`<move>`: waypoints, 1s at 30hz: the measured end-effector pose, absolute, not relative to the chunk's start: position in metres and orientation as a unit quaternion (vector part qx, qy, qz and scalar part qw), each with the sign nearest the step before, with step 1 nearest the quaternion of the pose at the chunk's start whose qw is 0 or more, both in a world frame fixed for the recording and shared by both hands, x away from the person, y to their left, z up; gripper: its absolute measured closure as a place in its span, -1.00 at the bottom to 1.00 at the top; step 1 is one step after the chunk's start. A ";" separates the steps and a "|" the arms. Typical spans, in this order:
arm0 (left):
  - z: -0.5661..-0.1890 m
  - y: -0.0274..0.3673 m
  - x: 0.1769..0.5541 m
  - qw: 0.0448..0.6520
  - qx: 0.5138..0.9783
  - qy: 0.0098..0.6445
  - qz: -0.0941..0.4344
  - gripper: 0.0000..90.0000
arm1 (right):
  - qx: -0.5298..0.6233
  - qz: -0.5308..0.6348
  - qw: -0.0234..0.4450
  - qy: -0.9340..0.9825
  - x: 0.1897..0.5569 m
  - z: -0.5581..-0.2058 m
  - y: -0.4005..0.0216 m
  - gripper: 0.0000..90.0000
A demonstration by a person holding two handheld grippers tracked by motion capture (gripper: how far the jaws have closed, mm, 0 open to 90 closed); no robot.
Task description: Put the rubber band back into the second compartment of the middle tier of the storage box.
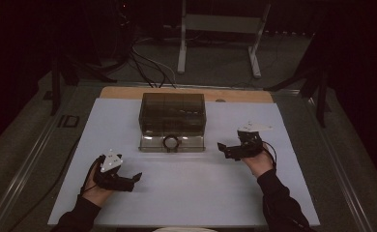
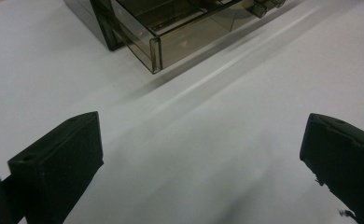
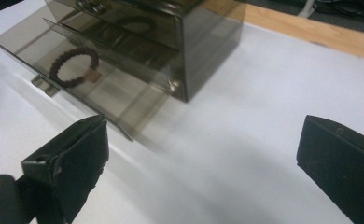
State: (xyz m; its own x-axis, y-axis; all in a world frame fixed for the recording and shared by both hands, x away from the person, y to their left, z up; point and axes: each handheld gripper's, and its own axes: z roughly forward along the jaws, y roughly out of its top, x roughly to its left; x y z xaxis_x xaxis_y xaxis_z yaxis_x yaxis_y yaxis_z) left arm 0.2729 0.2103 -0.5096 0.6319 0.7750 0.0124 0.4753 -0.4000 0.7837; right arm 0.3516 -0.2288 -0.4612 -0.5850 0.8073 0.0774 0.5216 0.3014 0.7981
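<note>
Bracelet (image 3: 73,66), round beaded (dark), in smoky transp. plastic drawer (image 3: 84,84), pulled out

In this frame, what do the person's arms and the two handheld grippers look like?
Both forearms wear dark long sleeves. The left black two-jaw claw and the right black two-jaw claw each carry a pale grey three-cornered plate on top and trail a thin black cable. Their jaws are blocky, matte black, with slightly worn edges.

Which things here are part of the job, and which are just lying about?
Part of the job:
- drawer box, smoky see-through
- its bottom drawer, pulled out
- bead bracelet in that drawer
- left gripper, open
- right gripper, open

Lying about:
- white mat
- metal stand behind the table
- cables on the floor
</note>
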 end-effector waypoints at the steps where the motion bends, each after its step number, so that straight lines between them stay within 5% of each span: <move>1: -0.510 0.210 0.273 0.390 0.815 0.384 0.192 -0.98 | 0.426 0.415 0.171 0.785 0.350 -0.464 -0.233 -0.95; 30: -0.509 0.209 0.273 0.396 0.814 0.381 0.188 -0.98 | 0.450 0.393 0.185 0.780 0.302 -0.500 -0.279 -0.95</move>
